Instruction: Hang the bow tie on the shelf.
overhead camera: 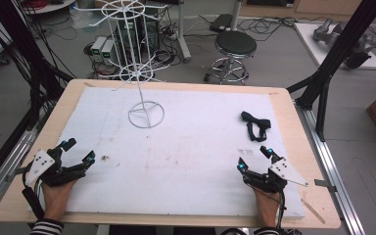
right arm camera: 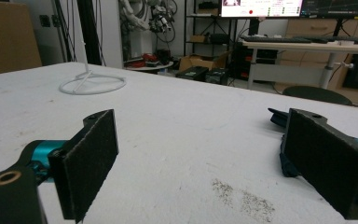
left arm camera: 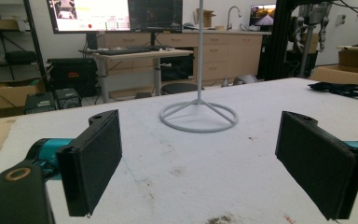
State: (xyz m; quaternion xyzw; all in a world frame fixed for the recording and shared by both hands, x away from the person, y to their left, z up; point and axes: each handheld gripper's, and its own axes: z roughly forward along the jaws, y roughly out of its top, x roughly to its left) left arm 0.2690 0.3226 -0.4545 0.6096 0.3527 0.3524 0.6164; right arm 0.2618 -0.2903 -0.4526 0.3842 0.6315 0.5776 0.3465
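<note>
Right gripper (overhead camera: pixel 256 159) rests at the near right of the white mat (overhead camera: pixel 191 147), jaws wide apart with nothing between them; just beyond it lies the black strap (overhead camera: pixel 255 125), which its far jaw partly covers in the right gripper view. Left gripper (overhead camera: pixel 78 151) at the near left, also wide open and empty. White wire rack (overhead camera: pixel 139 63): the high view takes in its hooked tiers, while the left gripper view cuts it down to ring base and pole.

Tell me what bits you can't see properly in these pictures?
- Black strap: in the right gripper view, the right tool's own jaw covers most of it.
- White wire stand: its top is cut off by the upper edge in the high view and the left gripper view.
- The person's hand holding the left tool: the bottom edge cuts off the arm.
- Brown specks on the white board: too small to identify.
</note>
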